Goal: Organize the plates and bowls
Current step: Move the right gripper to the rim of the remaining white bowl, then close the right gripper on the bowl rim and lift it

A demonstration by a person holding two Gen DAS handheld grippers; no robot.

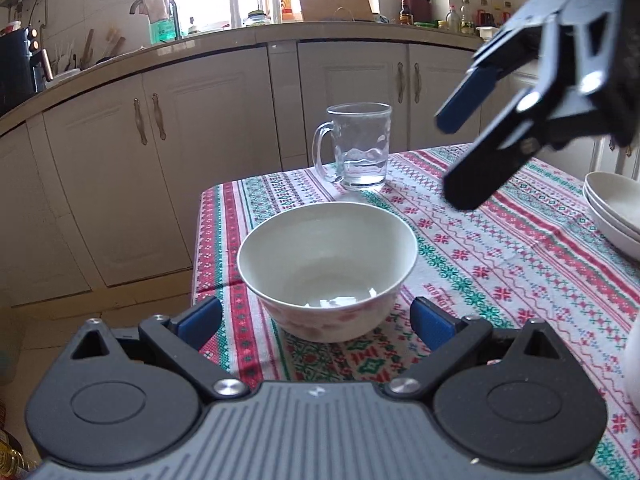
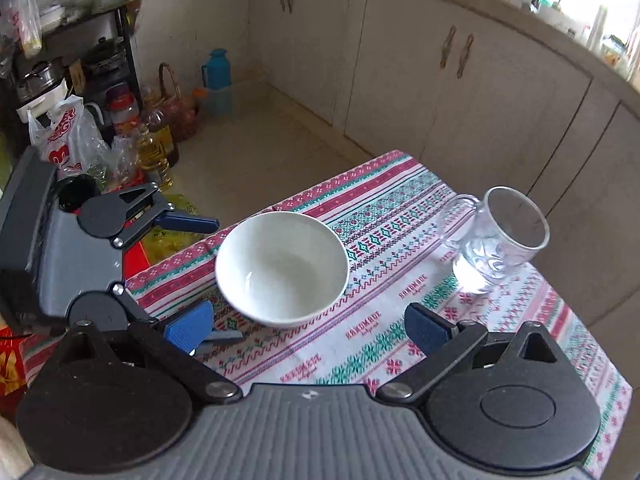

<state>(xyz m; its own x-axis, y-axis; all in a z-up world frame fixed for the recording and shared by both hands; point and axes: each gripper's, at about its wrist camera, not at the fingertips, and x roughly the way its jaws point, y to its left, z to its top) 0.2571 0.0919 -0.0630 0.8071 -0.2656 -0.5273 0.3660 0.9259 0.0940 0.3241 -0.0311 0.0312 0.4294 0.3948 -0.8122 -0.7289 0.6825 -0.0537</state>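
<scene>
Left tongs (image 1: 316, 320) are hovering released, straddling the bowl (image 1: 327, 268) near the table (image 1: 520, 264) corner; plate stack (image 1: 616, 212) is waiting right. Right tongs (image 2: 308, 326) are hanging released above the bowl (image 2: 282, 268). Pre-grasp: next, likely closing on its rim.

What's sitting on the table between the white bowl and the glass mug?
Nothing: between the white bowl and the glass mug there is only bare patterned tablecloth. The right wrist view shows it best.
</scene>
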